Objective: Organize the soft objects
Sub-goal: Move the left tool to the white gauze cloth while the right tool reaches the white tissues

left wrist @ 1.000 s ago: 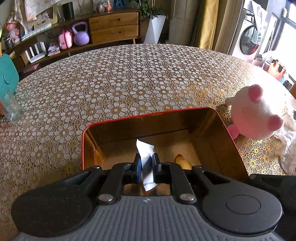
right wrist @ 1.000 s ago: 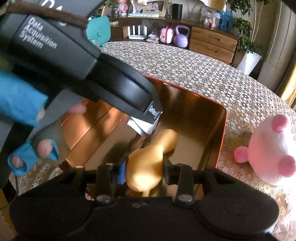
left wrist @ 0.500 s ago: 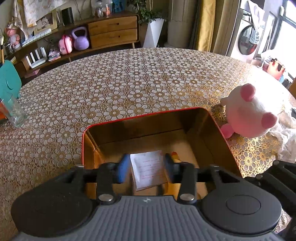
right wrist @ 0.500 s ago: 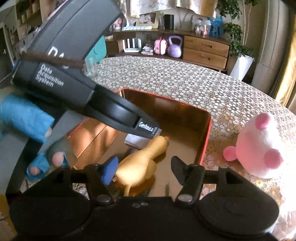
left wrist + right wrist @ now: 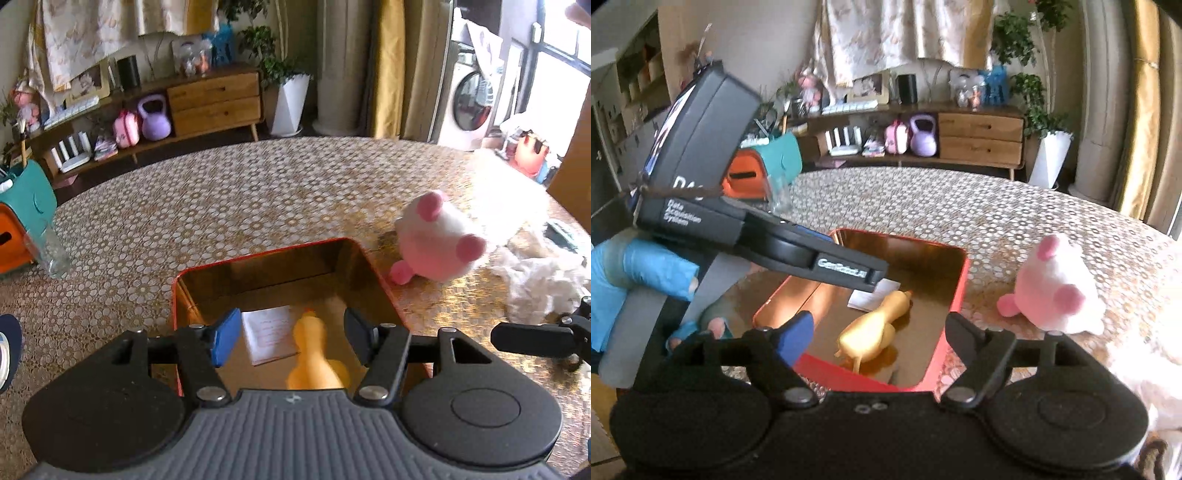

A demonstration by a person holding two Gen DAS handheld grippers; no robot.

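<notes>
Above a round table covered in a gold floral lace cloth (image 5: 258,206), the left gripper (image 5: 291,334) and the right gripper (image 5: 877,332) both hang with jaws spread wide, gripping nothing. Below them, a yellow rubber chicken (image 5: 875,325) lies on the floor of a red-rimmed tin box (image 5: 955,295) with a mirror-gold interior, its tail end cut off behind the left gripper's body in the left wrist view. A white paper slip (image 5: 269,334), its print too small to read, lies just beside the chicken's neck. A pink-and-white plush toy (image 5: 439,240) sits on the cloth just right of the box, motion-blurred. Farther right lies what may be crumpled white tissue (image 5: 535,284), washed out by glare.
</notes>
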